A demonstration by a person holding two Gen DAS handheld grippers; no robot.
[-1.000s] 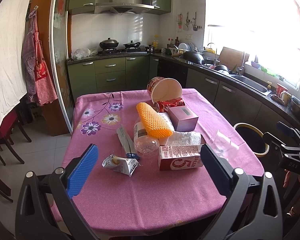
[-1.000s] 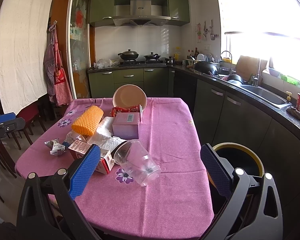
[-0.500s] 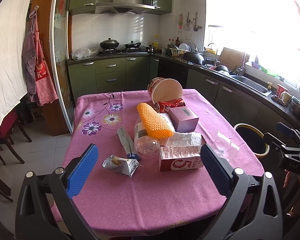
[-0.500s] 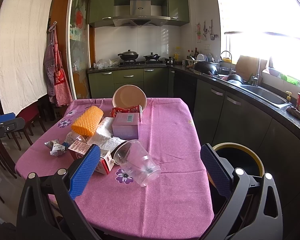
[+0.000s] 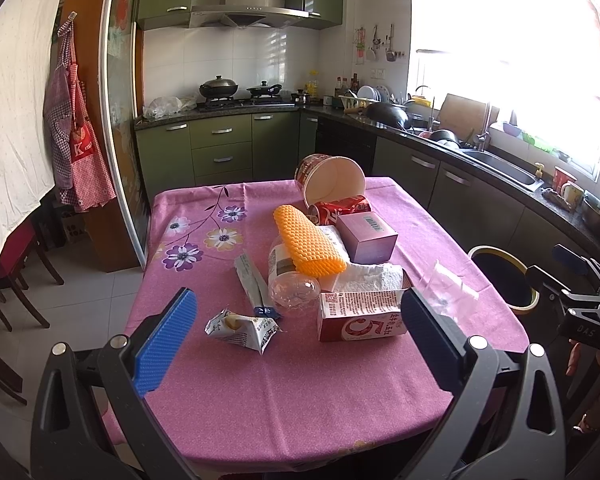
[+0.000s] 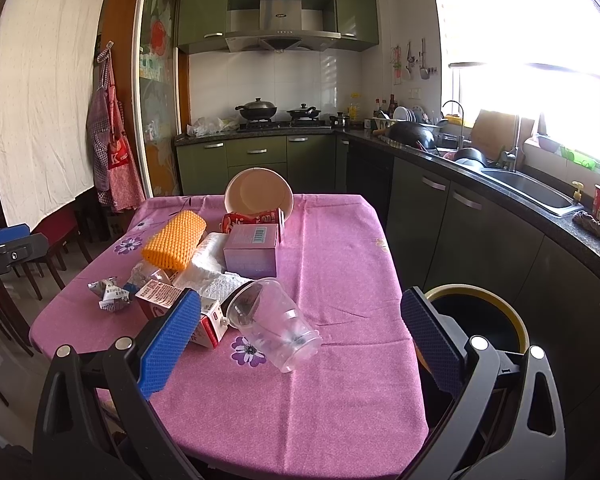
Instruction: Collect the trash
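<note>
Hovering over the near edge of the pink-clothed worktop (image 5: 300,400), the left gripper (image 5: 296,340) and right gripper (image 6: 300,340) are both spread wide, grasping nothing; trash lies heaped mid-worktop: red carton (image 5: 359,316), crumpled wrapper (image 5: 242,330), clear cup (image 6: 274,322); the bin (image 6: 479,320) stands just beside the worktop.

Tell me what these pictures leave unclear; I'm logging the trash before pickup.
- Bin: inside is dark in both views, and the right tongs cover its near rim.
- Red carton: partly behind a tongs pad in the right view.
- Clear bottle: mostly under the orange sponge.
- Soda can: half hidden by the purple box.
- Window: overexposed.
</note>
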